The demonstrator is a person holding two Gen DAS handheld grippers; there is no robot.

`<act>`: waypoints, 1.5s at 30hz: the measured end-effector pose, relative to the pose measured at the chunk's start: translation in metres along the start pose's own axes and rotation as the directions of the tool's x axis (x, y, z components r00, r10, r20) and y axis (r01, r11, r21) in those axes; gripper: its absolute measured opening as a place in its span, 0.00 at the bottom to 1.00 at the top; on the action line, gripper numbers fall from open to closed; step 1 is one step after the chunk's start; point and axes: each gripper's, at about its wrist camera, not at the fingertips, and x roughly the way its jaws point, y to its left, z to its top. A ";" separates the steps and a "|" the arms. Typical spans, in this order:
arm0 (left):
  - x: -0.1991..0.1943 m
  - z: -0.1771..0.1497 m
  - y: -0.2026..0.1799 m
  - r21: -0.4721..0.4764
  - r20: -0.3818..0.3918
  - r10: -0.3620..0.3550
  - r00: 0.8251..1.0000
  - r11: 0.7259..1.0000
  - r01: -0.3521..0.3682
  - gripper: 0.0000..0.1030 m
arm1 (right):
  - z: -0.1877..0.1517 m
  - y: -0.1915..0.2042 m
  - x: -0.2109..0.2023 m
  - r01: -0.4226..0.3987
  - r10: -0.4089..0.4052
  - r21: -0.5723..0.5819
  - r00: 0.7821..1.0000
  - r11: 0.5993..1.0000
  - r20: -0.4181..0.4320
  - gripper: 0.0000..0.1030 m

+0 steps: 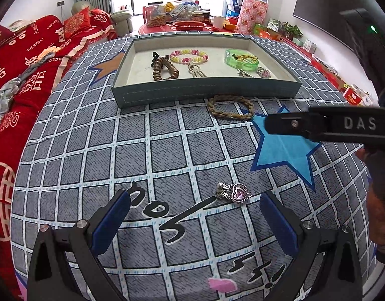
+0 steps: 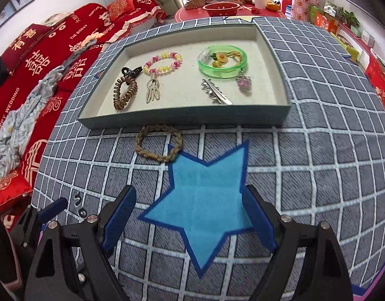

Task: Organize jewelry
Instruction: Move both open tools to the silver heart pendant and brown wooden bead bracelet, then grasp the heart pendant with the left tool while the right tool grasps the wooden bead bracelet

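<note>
Hovering wide open and empty: left gripper (image 1: 194, 212), heart charm (image 1: 233, 192) lying loose just ahead at one o'clock. Gaping equally empty over blue star (image 2: 205, 200): right gripper (image 2: 190, 210). Lying beyond at eleven o'clock, against tray (image 2: 182, 120): braided bracelet (image 2: 158, 142).

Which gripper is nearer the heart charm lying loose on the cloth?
Left. The left gripper hangs right over the heart charm, jaws wide either side of it. The right gripper is off over the blue star, nearer the braided bracelet.
</note>
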 end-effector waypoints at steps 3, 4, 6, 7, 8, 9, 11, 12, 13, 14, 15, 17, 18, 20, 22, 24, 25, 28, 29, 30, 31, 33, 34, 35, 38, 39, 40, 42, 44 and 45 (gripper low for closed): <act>0.003 0.000 -0.003 0.002 -0.002 0.003 1.000 1.000 -0.003 1.00 | 0.009 0.003 0.011 -0.009 0.009 -0.009 1.000 1.000 -0.006 0.86; 0.004 0.000 -0.003 0.002 -0.003 0.004 1.000 1.000 -0.004 1.00 | 0.011 0.004 0.014 -0.010 0.010 -0.011 1.000 1.000 -0.012 0.86; 0.006 -0.001 -0.004 0.004 -0.009 0.007 1.000 1.000 -0.007 1.00 | 0.016 0.006 0.021 -0.016 0.015 -0.021 1.000 1.000 -0.021 0.86; 0.006 -0.001 -0.005 0.002 -0.009 0.007 1.000 1.000 -0.007 1.00 | 0.018 0.008 0.024 -0.015 0.014 -0.031 1.000 0.999 -0.023 0.86; 0.007 -0.002 -0.005 0.000 -0.009 0.007 1.000 1.000 -0.007 1.00 | 0.021 0.012 0.026 -0.007 0.006 -0.050 1.000 0.999 -0.019 0.86; 0.008 -0.002 -0.006 0.001 -0.008 0.008 1.000 1.000 -0.008 1.00 | 0.024 0.015 0.029 -0.006 0.004 -0.067 1.000 0.998 -0.021 0.86; 0.008 -0.002 -0.008 0.006 -0.004 0.011 1.000 1.000 -0.011 1.00 | 0.026 0.021 0.032 0.002 -0.004 -0.096 1.000 0.995 -0.020 0.86; 0.008 -0.003 -0.008 0.008 -0.003 0.010 1.000 1.000 -0.010 0.94 | 0.028 0.024 0.034 0.009 -0.011 -0.111 1.000 0.994 -0.018 0.85; 0.009 -0.003 -0.009 0.013 -0.006 0.008 1.000 1.000 -0.007 0.89 | 0.029 0.027 0.036 0.015 -0.017 -0.127 1.000 0.992 -0.016 0.85; 0.009 -0.003 -0.011 0.023 -0.001 0.018 1.000 1.000 -0.018 0.89 | 0.030 0.030 0.037 0.022 -0.024 -0.139 1.000 0.990 -0.014 0.85; 0.009 -0.004 -0.013 0.031 -0.001 0.018 1.000 0.999 -0.018 0.89 | 0.030 0.033 0.038 0.030 -0.032 -0.151 0.999 0.988 -0.011 0.83; 0.009 -0.006 -0.015 0.047 0.003 0.018 1.000 0.999 -0.018 0.89 | 0.030 0.040 0.040 0.057 -0.058 -0.187 0.998 0.981 -0.001 0.76; 0.008 -0.006 -0.017 0.052 0.006 0.016 1.000 0.999 -0.016 0.87 | 0.029 0.044 0.041 0.073 -0.074 -0.207 0.997 0.976 0.004 0.71; 0.006 -0.007 -0.019 0.061 0.014 0.009 1.000 0.998 -0.010 0.81 | 0.026 0.053 0.042 0.122 -0.121 -0.256 0.992 0.959 0.019 0.60; 0.006 -0.006 -0.020 0.066 0.013 0.006 1.000 0.998 -0.006 0.81 | 0.023 0.058 0.042 0.131 -0.128 -0.282 0.991 0.950 0.029 0.45; 0.006 -0.006 -0.021 0.067 0.014 0.005 1.000 0.998 -0.006 0.81 | 0.023 0.060 0.040 0.130 -0.127 -0.283 0.992 0.950 0.028 0.30; 0.006 -0.006 -0.021 0.067 0.014 0.005 1.000 0.998 -0.006 0.81 | 0.023 0.059 0.039 0.124 -0.122 -0.279 0.992 0.952 0.025 0.19; 0.005 -0.005 -0.021 0.069 0.014 -0.003 1.000 0.998 0.002 0.75 | 0.024 0.054 0.037 0.111 -0.110 -0.256 0.994 0.960 0.016 0.10; 0.005 -0.004 -0.021 0.072 0.015 -0.006 1.000 0.997 0.005 0.69 | 0.023 0.050 0.035 0.101 -0.100 -0.238 0.995 0.966 0.015 0.10; 0.004 -0.004 -0.022 0.075 0.012 -0.010 1.000 0.997 0.009 0.68 | 0.022 0.046 0.032 0.095 -0.093 -0.219 0.996 0.971 0.016 0.10; 0.004 -0.004 -0.022 0.077 0.010 -0.013 1.000 0.997 0.012 0.68 | 0.021 0.043 0.030 0.091 -0.089 -0.205 0.996 0.975 0.018 0.10; 0.003 -0.004 -0.022 0.082 0.014 -0.016 1.000 0.997 0.014 0.56 | 0.018 0.036 0.024 0.082 -0.078 -0.176 0.997 0.981 0.027 0.09; 0.002 -0.004 -0.022 0.084 0.015 -0.020 1.000 0.996 0.019 0.51 | 0.016 0.033 0.019 0.078 -0.073 -0.163 0.997 0.984 0.033 0.09; 0.002 -0.003 -0.022 0.086 0.017 -0.024 1.000 0.996 0.023 0.45 | 0.015 0.031 0.016 0.075 -0.070 -0.155 0.997 0.985 0.037 0.09; 0.000 -0.004 -0.019 0.080 0.013 -0.048 0.999 0.996 0.047 0.45 | 0.010 0.023 0.005 0.055 -0.049 -0.123 0.998 0.991 0.048 0.09; 0.000 -0.004 -0.018 0.077 0.012 -0.053 0.999 0.996 0.052 0.45 | 0.008 0.021 0.001 0.045 -0.039 -0.112 0.998 0.993 0.051 0.09; -0.001 -0.004 -0.017 0.072 0.010 -0.057 0.998 0.996 0.056 0.45 | 0.007 0.020 -0.001 0.038 -0.032 -0.103 0.998 0.994 0.055 0.09; -0.004 -0.005 -0.015 0.064 0.011 -0.064 0.998 0.996 0.064 0.45 | 0.003 0.018 -0.008 0.022 -0.017 -0.092 0.998 0.996 0.063 0.09; -0.008 -0.005 -0.014 0.066 0.019 -0.065 0.998 0.996 0.064 0.45 | 0.000 0.017 -0.014 0.010 -0.004 -0.085 0.998 0.996 0.069 0.09; -0.009 -0.004 -0.013 0.067 0.022 -0.064 0.998 0.996 0.063 0.45 | -0.002 0.016 -0.017 0.002 0.004 -0.081 0.997 0.997 0.072 0.09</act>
